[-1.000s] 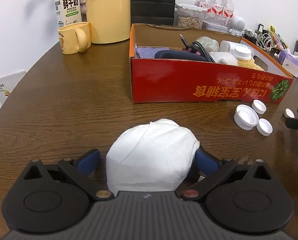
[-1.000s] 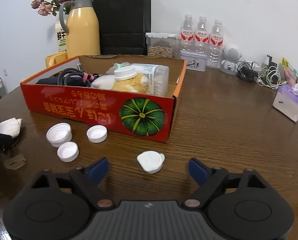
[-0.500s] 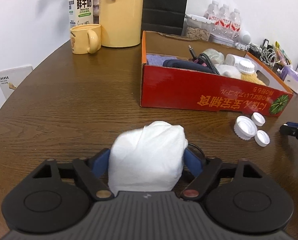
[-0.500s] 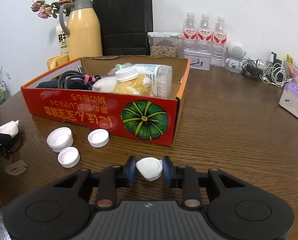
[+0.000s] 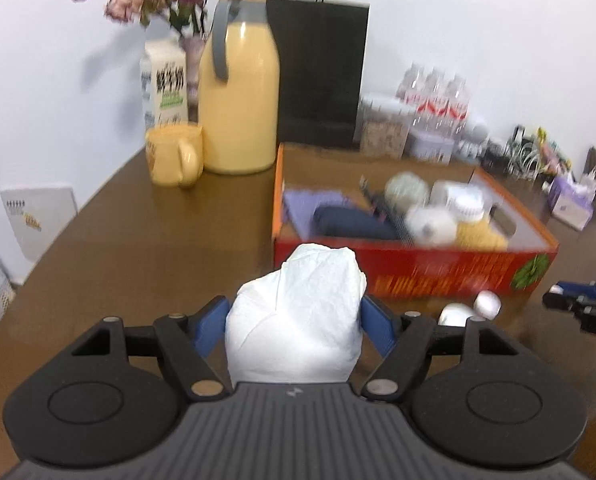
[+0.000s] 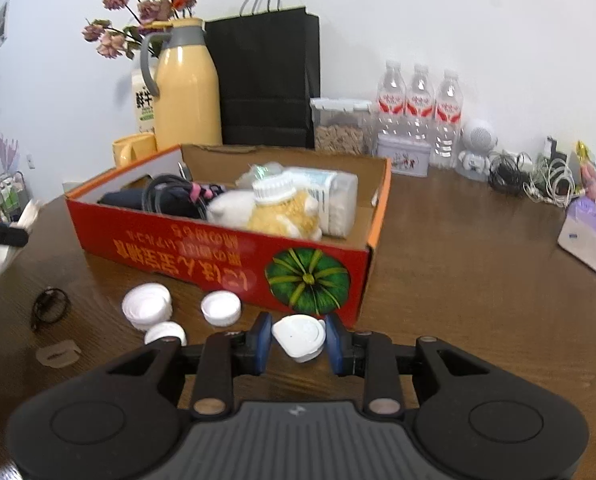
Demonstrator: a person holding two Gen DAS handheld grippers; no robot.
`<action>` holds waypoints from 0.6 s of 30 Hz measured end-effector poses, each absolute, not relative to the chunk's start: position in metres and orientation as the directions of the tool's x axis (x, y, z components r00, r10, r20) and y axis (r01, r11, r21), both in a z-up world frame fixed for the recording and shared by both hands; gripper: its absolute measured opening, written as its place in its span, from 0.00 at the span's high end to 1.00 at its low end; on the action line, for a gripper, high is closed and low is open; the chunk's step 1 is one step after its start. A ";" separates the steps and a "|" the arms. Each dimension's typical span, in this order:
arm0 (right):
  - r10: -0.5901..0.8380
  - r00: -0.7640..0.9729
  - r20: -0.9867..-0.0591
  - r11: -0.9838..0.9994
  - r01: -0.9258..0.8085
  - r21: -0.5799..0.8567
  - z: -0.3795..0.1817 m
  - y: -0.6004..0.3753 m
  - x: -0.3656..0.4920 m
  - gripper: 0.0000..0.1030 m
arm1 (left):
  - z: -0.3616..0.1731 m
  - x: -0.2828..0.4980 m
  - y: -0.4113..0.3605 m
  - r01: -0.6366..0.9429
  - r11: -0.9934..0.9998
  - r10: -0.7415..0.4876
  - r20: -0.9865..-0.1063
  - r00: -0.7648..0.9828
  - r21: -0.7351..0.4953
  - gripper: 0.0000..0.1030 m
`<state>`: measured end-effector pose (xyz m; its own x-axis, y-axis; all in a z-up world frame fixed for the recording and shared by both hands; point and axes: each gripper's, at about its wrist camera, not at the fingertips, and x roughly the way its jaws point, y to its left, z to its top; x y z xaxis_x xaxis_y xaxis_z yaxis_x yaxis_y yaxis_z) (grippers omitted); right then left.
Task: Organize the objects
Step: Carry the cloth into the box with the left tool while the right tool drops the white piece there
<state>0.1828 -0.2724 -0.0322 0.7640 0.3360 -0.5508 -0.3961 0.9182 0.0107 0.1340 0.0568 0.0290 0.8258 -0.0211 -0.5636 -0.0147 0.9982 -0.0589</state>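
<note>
White tissue wad (image 5: 298, 316) is pinched between the left gripper (image 5: 293, 320) fingers, moderately spread. White cap (image 6: 299, 336) is clamped by the right gripper (image 6: 299, 342), nearly closed.

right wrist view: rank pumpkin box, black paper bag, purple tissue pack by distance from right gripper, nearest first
1. Pumpkin box: just ahead of the right gripper, centre-left.
2. Purple tissue pack: far right, mid-table.
3. Black paper bag: back, against the wall.

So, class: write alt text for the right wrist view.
The right gripper clamps a white lid in front of a red cardboard box of odds and ends. Three white caps lie on the wooden table.
</note>
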 end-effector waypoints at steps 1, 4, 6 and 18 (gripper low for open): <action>0.341 0.767 -0.543 0.916 -0.401 0.009 -0.029 -0.271 0.183 0.73 | 0.034 0.137 0.055 -0.011 0.998 -0.022 -0.550 0.835 -0.057 0.29; 0.358 0.777 -0.517 0.910 -0.415 0.006 -0.019 -0.266 0.185 0.73 | 0.050 0.148 0.048 0.005 0.998 -0.036 -0.505 0.862 -0.061 0.29; 0.370 0.785 -0.497 0.905 -0.425 0.003 -0.011 -0.260 0.189 0.73 | 0.059 0.157 0.041 0.011 0.998 -0.039 -0.476 0.879 -0.060 0.29; 0.445 0.789 -0.423 0.871 -0.490 0.002 0.016 -0.202 0.238 0.73 | 0.069 0.237 -0.001 -0.021 0.993 -0.030 -0.410 0.912 -0.120 0.29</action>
<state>0.2383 -0.2021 0.0164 0.7892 0.4450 -0.4232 -0.4904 0.8715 0.0018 0.2373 -0.0006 0.0686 0.9115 -0.0299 -0.4102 -0.0214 0.9926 -0.1198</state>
